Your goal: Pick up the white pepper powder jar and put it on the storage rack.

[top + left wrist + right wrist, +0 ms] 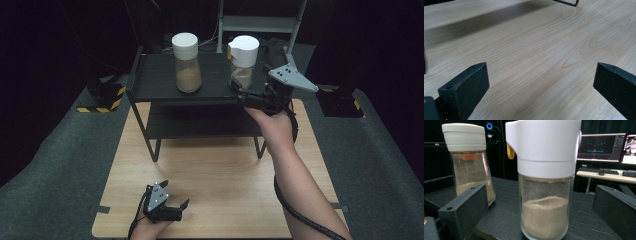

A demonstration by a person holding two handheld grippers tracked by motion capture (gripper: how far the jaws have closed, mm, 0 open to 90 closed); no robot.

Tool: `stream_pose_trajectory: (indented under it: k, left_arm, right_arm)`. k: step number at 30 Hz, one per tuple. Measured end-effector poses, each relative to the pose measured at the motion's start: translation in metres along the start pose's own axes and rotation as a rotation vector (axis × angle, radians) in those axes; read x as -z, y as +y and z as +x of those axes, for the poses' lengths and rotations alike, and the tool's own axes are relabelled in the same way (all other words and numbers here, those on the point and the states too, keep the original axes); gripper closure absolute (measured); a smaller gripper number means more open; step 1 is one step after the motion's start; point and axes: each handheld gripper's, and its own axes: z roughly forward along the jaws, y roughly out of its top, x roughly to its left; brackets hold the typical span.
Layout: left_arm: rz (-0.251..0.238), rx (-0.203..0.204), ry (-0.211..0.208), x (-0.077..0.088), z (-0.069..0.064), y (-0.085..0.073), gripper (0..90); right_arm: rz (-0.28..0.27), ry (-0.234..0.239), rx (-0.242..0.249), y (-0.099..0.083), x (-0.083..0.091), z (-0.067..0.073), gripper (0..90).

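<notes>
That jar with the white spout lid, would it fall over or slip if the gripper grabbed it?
The jar with the white spout lid looks like smooth glass, so it may slip between the right gripper jaws, which stand open around it. Its big lid could make it a bit tippy, though the powder low inside probably steadies it. Glass would likely break if dropped off the black shelf.
</notes>
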Motion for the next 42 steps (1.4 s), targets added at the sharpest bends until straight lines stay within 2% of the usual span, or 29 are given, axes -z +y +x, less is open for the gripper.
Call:
stream_pose_trajectory:
  k: [9, 21, 26, 42]
  left_arm:
    - [0.004, -0.008, 0.002, 0.0, 0.0, 0.001, 0.6]
    - [0.008, -0.013, 0.004, -0.001, -0.001, 0.001, 0.6]
    - [0.009, -0.014, 0.004, -0.001, -0.001, 0.002, 0.6]
    - [0.011, -0.023, 0.008, -0.001, -0.003, 0.002, 0.7]
  right_arm:
    - [-0.011, 0.017, 0.02, -0.01, 0.016, 0.002, 0.0]
    - [-0.003, 0.035, 0.055, -0.034, 0.042, 0.005, 0.0]
    - [0.013, 0.047, 0.084, -0.05, 0.055, 0.006, 0.0]
    - [0.089, 0.073, 0.116, -0.095, 0.085, 0.013, 0.0]
